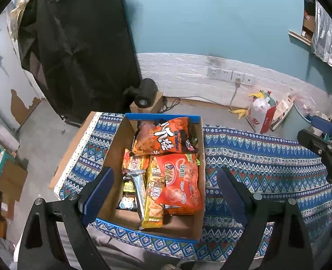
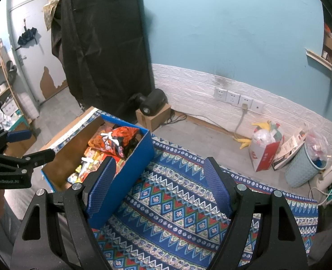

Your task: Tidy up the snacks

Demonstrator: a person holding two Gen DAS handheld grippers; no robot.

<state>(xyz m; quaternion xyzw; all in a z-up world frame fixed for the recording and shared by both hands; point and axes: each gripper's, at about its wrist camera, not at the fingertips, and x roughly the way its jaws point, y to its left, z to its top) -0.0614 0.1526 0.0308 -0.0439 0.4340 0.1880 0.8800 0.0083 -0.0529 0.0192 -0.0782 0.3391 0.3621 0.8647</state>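
The left gripper (image 1: 166,193) hangs above the box (image 1: 114,157) with its two blue-padded fingers (image 1: 98,193) spread wide, nothing between them. The right gripper (image 2: 159,186) sits off to the side over the cloth (image 2: 177,202), also spread wide and holding nothing. Its left finger lines up with the box's blue outer wall in the right wrist view, but whether it actually touches is hard to say.

So all the snacks are in that one cardboard box, blue outside, brown inside, sitting on the patterned blue cloth. Count from the left wrist view: two big orange-red bags, one (image 1: 163,137) at the far end with big white lettering and another (image 1: 181,182) nearer on the right. Beside that one is one long yellow packet (image 1: 153,198), then one silvery foil stick (image 1: 139,186), one smaller red-orange packet (image 1: 134,163) behind, and what looks like two small dark packs (image 1: 127,193) at the left. More may be buried underneath, can't tell.

Further out on the floor: one black round device (image 2: 152,103) on a small cardboard box (image 2: 153,118), four wall sockets (image 2: 237,97) with one plug in, one red-and-white bag (image 2: 262,155), one light blue bin (image 2: 300,168), and a big black-covered thing (image 2: 100,49) against the wall.
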